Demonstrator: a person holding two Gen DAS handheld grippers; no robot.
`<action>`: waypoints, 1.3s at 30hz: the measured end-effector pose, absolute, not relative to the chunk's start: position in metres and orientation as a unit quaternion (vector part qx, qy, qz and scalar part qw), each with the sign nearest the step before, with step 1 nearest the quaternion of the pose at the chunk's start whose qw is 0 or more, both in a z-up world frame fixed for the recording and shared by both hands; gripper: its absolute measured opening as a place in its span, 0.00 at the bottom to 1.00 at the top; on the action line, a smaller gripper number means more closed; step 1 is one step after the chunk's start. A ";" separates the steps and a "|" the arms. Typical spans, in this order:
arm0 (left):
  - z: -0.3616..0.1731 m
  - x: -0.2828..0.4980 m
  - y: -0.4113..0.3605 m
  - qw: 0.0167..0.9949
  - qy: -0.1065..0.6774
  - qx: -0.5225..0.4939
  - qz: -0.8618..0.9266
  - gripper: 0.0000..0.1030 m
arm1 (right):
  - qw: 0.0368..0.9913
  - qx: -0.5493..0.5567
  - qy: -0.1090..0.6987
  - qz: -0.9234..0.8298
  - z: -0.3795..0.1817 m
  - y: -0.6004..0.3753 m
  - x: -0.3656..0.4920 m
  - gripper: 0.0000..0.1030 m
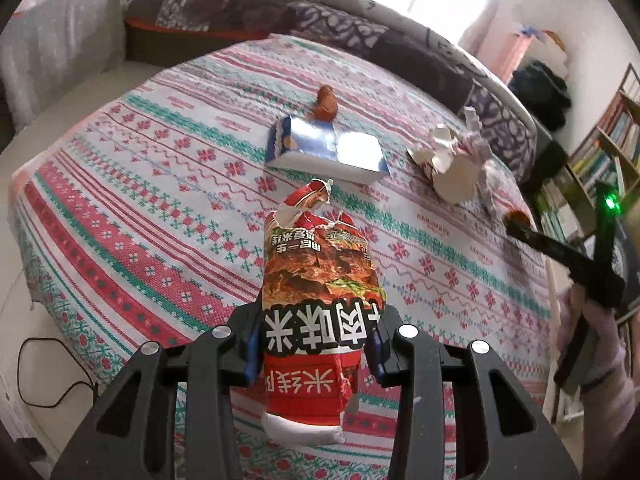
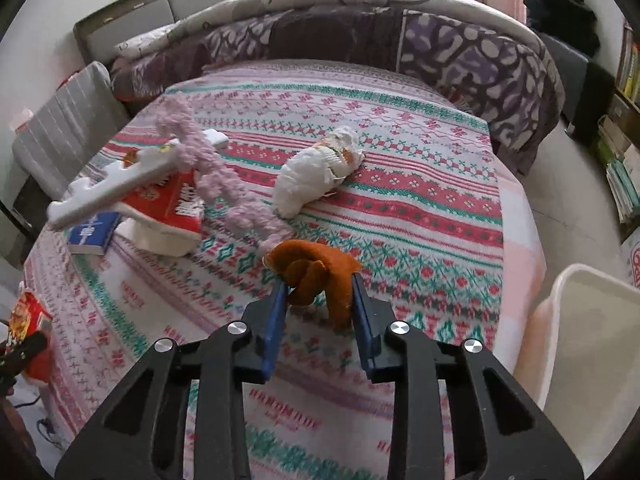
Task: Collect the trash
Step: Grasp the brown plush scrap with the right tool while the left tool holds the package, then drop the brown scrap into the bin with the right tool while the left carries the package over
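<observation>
In the left wrist view my left gripper point(image 1: 316, 344) is shut on a torn red noodle wrapper point(image 1: 316, 272), which stands up between the blue pads above the patterned bedspread point(image 1: 140, 220). In the right wrist view the blue pads of my right gripper point(image 2: 320, 304) press on both sides of a crumpled brown scrap point(image 2: 316, 268) lying on the bedspread point(image 2: 420, 208). From the left wrist view, the right gripper point(image 1: 520, 228) shows at the far right with that brown scrap point(image 1: 518, 216) at its tip.
On the bed lie a blue box point(image 1: 328, 148), a second brown scrap point(image 1: 326, 102), a crumpled white cup point(image 2: 316, 172), a red pack point(image 2: 168, 204), a white foam piece point(image 2: 116, 184) and a pink fuzzy strip point(image 2: 224, 184). A white bin point(image 2: 592, 344) stands right of the bed. Folded quilts point(image 2: 460, 52) line the far side.
</observation>
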State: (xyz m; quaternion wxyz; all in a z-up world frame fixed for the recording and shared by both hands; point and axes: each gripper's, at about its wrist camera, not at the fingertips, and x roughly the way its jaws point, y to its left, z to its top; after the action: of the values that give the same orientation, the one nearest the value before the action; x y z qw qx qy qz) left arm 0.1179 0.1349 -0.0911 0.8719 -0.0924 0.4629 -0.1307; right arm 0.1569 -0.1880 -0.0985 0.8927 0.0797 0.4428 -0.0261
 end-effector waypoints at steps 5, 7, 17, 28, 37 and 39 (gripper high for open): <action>-0.081 0.114 0.133 0.890 0.436 -0.088 -0.102 0.39 | 0.903 0.085 0.420 -0.025 -0.087 -0.178 0.137 0.28; -0.077 0.113 0.131 0.897 0.425 -0.080 -0.090 0.39 | 0.908 0.082 0.411 -0.029 -0.081 -0.172 0.129 0.28; -0.060 0.094 0.108 0.925 0.372 -0.044 -0.058 0.39 | 0.922 0.108 0.368 -0.057 -0.059 -0.161 0.086 0.28; -0.051 0.077 0.067 0.934 0.350 -0.027 -0.069 0.39 | 0.927 0.124 0.341 -0.093 -0.049 -0.179 0.052 0.28; -0.045 0.071 0.026 0.933 0.346 -0.006 -0.099 0.39 | 0.928 0.135 0.327 -0.121 -0.043 -0.210 0.035 0.28; -0.043 0.070 0.015 0.933 0.345 0.000 -0.107 0.39 | 0.925 0.141 0.327 -0.132 -0.044 -0.221 0.031 0.29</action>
State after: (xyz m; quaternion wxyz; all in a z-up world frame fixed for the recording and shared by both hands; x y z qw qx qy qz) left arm 0.0701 0.0150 -0.0429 0.9325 0.0004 0.3448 -0.1073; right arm 0.0315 -0.2211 -0.0442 0.9251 0.1412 0.3268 -0.1321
